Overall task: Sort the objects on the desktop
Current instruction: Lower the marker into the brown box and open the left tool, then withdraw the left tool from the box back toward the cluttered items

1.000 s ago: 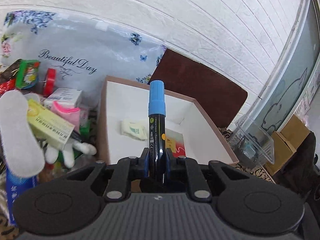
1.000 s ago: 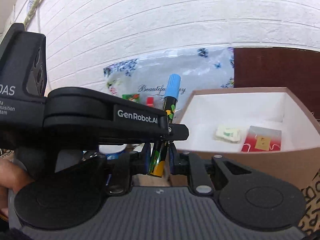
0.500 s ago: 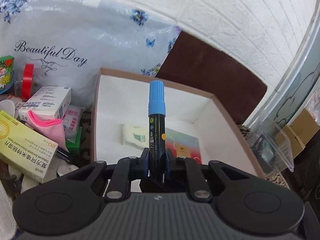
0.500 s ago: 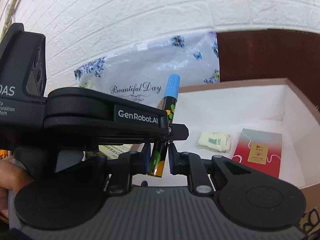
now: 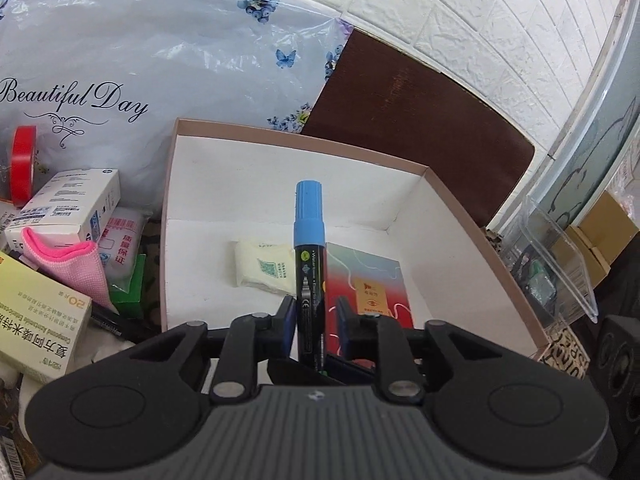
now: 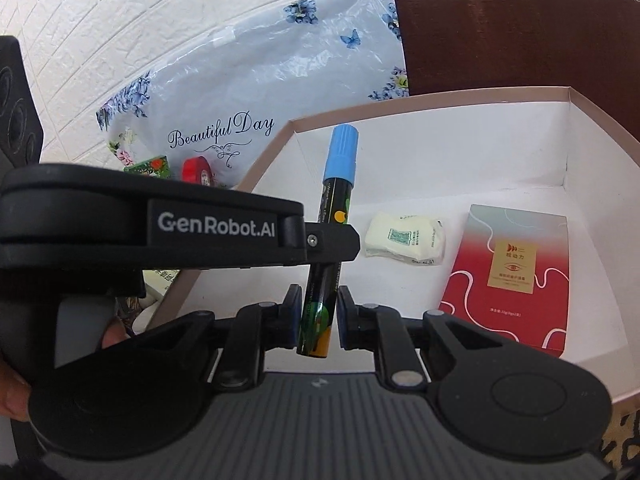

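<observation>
Left wrist view, left tongs (image 5: 315,312): jaws are opening. The black-barrelled plastic marker with a blue cap (image 5: 308,280) stands between them, close against one pad, with a clear gap at the other.
Left wrist view, marker: near upright, cap pointing away from the tongs.
Left wrist view, beyond the tongs: open pink-rimmed white cardboard box (image 5: 280,140). A pale soft tissue pack (image 5: 264,266) and a flat red-and-grey carton (image 5: 372,288) lie on its floor, just past the fingertips.
Right wrist view, right tongs (image 6: 318,316): clenched on the lower end of the marker's barrel. The cap leans slightly away to the far right, over the box floor.
Right wrist view, left tongs: reach in from the side and cross the barrel above the right tongs' pads.
Handling, judged: the marker looks light, stiff and glossy, so likely to slip or pivot if pinched at one end. The mid-barrel seems the safer hold, not the cap, which may pull off.
</observation>
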The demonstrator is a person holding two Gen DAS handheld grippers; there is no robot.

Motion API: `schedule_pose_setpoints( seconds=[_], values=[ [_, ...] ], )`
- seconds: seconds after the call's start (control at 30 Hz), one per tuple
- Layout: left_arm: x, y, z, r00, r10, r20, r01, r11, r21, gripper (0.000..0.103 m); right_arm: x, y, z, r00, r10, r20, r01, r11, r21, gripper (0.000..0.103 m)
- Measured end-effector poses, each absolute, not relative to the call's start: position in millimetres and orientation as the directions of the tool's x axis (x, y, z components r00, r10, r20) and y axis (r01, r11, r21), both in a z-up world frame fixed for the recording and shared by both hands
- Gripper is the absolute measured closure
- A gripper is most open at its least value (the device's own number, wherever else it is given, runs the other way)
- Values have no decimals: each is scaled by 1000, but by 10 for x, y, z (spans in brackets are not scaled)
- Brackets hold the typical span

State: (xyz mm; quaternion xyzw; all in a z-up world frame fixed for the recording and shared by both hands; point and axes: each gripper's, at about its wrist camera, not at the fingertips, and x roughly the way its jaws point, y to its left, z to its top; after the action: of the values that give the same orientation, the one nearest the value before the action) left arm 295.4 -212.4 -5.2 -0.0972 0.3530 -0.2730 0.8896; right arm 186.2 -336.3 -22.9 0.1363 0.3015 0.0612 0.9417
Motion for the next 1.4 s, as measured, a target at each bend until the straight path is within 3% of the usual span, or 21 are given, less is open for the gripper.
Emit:
schedule_pose_setpoints(
  seconds=[0.13, 0.2, 0.27, 0.3, 0.37, 0.43, 0.5, 1.4],
  values=[
    [2895, -2135, 20, 598, -594, -538, 451, 804, -387, 47, 1891, -3363, -238, 796, 198, -571, -38, 959, 280, 85],
    [2850, -2144, 76, 613, -596, -519, 459, 803, -380, 28, 1881, -3346, -244, 791, 199, -579, -49, 963, 263, 84],
    [2807, -2129, 125, 632, -594, -498, 458, 805, -378, 17, 1873, -3345, -244, 788, 205, -581, -57, 963, 262, 79],
    [2790, -2118, 146, 636, -598, -489, 461, 802, -381, 14, 1867, -3348, -237, 787, 209, -580, -61, 962, 265, 74],
    [2764, -2099, 182, 634, -606, -482, 465, 795, -389, 10, 1841, -3348, -218, 789, 209, -577, -60, 962, 266, 53],
    [2736, -2087, 209, 629, -609, -483, 467, 793, -393, 8, 1804, -3342, -201, 799, 186, -572, -45, 967, 251, 27],
    [2705, -2075, 223, 626, -606, -491, 464, 795, -391, 5, 1774, -3338, -195, 807, 154, -571, -24, 973, 229, 13],
    [2069, -1926, 328, 708, -516, -482, 413, 857, -310, 3, 1317, -3343, 45, 861, 57, -505, 48, 980, 192, 9]
  ],
)
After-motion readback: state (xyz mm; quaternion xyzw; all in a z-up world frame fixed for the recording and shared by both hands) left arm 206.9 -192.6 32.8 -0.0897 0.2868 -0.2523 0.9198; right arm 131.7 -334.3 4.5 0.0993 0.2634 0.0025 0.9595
